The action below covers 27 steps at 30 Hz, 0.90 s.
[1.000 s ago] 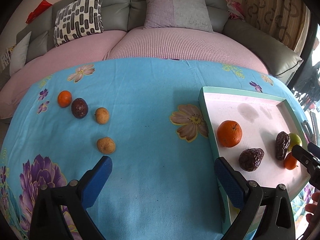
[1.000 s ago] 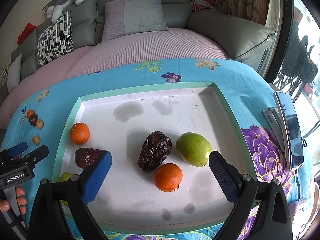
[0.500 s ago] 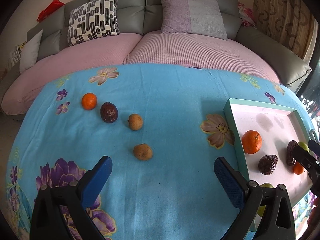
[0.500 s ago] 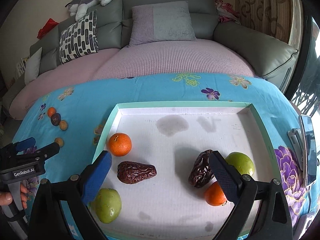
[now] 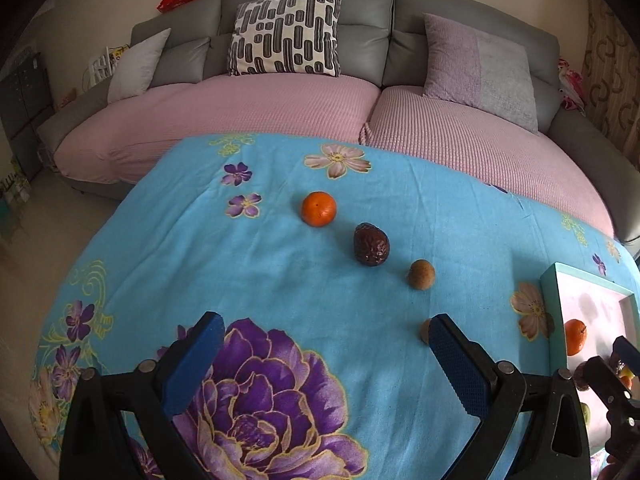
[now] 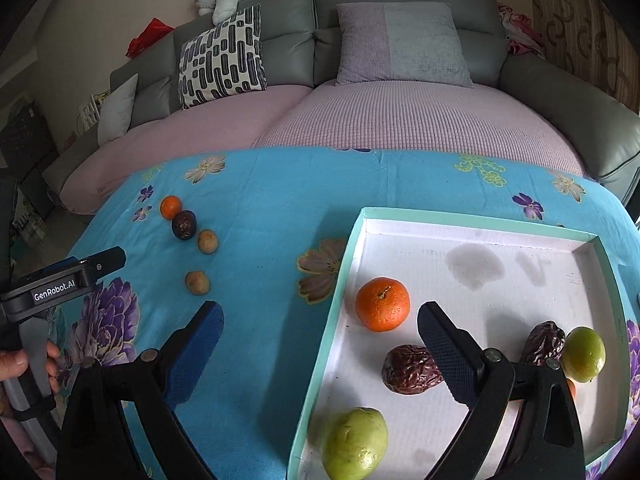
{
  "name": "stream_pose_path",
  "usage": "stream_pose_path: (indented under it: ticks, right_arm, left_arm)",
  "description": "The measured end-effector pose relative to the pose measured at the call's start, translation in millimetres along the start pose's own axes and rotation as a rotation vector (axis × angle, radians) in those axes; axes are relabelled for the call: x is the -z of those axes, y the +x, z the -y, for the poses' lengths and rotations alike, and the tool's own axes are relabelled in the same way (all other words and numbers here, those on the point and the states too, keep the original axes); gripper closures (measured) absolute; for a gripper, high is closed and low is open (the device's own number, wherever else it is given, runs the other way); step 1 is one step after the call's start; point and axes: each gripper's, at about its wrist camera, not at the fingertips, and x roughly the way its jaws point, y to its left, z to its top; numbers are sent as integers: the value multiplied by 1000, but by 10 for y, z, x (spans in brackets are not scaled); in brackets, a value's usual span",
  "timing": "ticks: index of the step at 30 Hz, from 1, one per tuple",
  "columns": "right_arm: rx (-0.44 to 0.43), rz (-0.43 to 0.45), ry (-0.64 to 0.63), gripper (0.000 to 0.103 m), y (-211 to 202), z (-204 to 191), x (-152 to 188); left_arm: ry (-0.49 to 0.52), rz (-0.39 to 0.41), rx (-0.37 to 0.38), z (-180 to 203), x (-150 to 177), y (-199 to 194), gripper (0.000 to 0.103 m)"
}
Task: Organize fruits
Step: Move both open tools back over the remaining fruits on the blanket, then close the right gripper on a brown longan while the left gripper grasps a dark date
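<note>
Loose on the blue floral cloth lie a mandarin (image 5: pixel 319 208), a dark wrinkled fruit (image 5: pixel 371 244) and a small brown fruit (image 5: pixel 421 275). A second brown fruit (image 5: pixel 424 330) peeks from behind my left gripper's right finger. My left gripper (image 5: pixel 324 332) hangs open and empty above the cloth, short of them. The mint-rimmed tray (image 6: pixel 340 280) holds a mandarin (image 6: pixel 383 304), two dark wrinkled fruits (image 6: pixel 408 368), (image 6: pixel 544 344) and two green fruits (image 6: pixel 354 444), (image 6: pixel 584 354). My right gripper (image 6: pixel 320 320) is open and empty, straddling the tray's left rim.
A grey sofa with pink covers (image 5: pixel 280 112) and cushions curves behind the table. A person's hand (image 6: pixel 16 364) grips the left tool at the left edge. Bare cloth (image 6: pixel 260 220) spreads between the loose fruits and the tray.
Both grippers have swung left. The left one now faces the loose fruits, with the tray at its far right. The right one has shifted from mid-tray to the tray's left rim.
</note>
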Motion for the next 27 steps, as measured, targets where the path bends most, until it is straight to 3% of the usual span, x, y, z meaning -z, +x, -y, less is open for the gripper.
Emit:
stream_pose_path:
  ticks: [8, 18, 22, 27]
  right_arm:
    - [-38, 1, -64, 5, 146, -379, -45]
    - [-97, 20, -30, 7, 353, -550, -157]
    - [-110, 3, -37, 15, 500, -633, -185]
    - [-136, -49, -64, 18, 735, -794, -156]
  left_arm:
    - [-85, -1, 37, -274, -38, -4, 0]
    - [-100, -20, 115, -286, -252, 148, 0]
    - [-53, -29, 146, -237, -444, 273, 0]
    - [-2, -65, 194, -158, -606, 486, 1]
